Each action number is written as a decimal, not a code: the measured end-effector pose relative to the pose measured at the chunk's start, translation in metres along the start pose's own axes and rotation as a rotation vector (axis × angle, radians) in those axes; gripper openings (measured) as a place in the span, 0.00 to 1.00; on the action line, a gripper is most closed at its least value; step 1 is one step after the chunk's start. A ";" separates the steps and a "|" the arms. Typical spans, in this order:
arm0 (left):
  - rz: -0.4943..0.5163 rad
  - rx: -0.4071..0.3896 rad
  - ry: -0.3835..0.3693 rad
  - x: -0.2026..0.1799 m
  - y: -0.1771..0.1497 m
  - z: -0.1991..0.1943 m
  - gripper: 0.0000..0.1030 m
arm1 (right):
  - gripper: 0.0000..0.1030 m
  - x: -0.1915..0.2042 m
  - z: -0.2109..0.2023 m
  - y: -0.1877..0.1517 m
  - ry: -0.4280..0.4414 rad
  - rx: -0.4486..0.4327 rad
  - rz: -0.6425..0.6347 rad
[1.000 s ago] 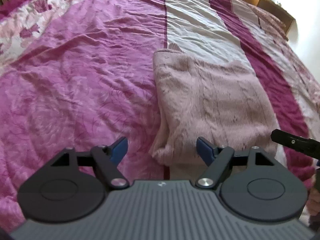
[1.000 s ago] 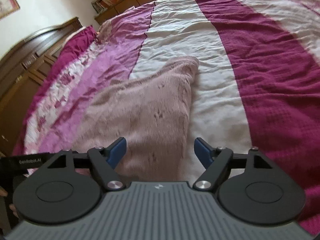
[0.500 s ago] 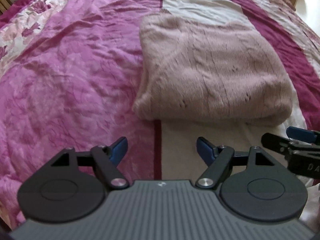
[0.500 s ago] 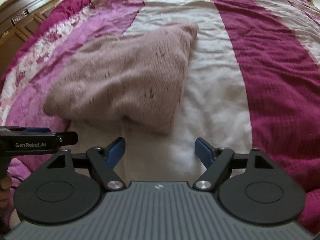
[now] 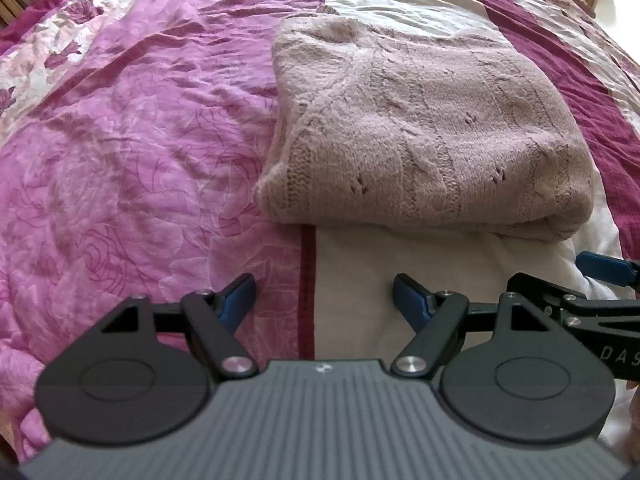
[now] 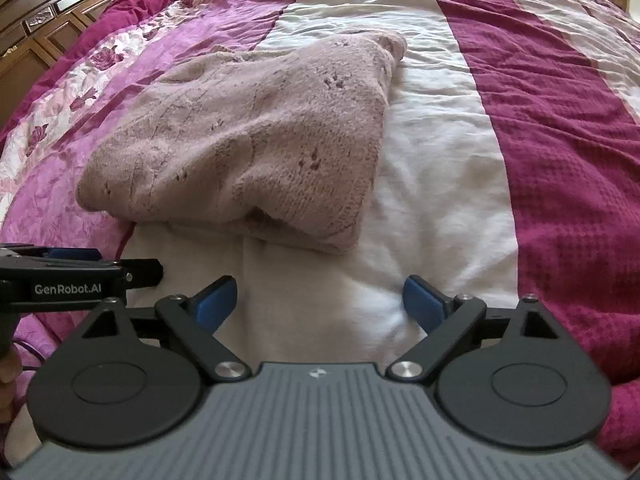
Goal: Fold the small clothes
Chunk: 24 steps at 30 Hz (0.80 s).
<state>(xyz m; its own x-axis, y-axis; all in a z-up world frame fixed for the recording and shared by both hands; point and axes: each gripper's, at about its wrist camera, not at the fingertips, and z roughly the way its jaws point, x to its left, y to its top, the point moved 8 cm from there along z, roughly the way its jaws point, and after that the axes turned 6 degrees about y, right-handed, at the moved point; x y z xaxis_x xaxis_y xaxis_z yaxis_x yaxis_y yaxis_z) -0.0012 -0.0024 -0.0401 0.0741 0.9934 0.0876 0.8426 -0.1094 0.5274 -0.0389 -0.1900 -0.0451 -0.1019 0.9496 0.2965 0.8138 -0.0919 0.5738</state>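
We hold our left gripper (image 5: 323,296) over the bedspread (image 5: 132,152), its blue-padded jaws spread apart with nothing between them, only the seam where the pink floral panel meets the white stripe showing in the gap. The folded pink knit sweater (image 5: 432,136) lies at about one o'clock from it, near but apart, its folded edge facing us. Our right gripper (image 6: 319,300) stands wide too; its jaws have just been opening further, and only white cloth shows between them. From that side the sweater (image 6: 248,136) sits at eleven o'clock, straddling the white stripe and the pink panel. Each gripper shows in the other's view: the right at three o'clock in the left view, the left at nine o'clock in the right view, side by side and level. A dark wooden headboard (image 6: 52,12) runs at ten o'clock.
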 end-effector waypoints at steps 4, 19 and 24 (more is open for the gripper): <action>0.000 -0.008 -0.001 -0.001 0.000 0.000 0.75 | 0.93 0.000 0.002 0.000 -0.002 -0.001 -0.009; -0.006 -0.005 -0.002 0.000 -0.001 0.002 0.75 | 0.96 0.002 0.003 -0.002 -0.005 0.001 -0.023; 0.001 -0.008 0.003 -0.001 -0.001 0.003 0.75 | 0.96 0.002 0.003 -0.002 -0.005 0.001 -0.024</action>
<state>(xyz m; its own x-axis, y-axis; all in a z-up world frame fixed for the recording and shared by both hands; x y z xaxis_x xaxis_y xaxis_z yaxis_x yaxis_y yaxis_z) -0.0011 -0.0033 -0.0432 0.0737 0.9931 0.0907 0.8383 -0.1110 0.5338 -0.0388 -0.1866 -0.0481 -0.1180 0.9531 0.2788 0.8119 -0.0691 0.5797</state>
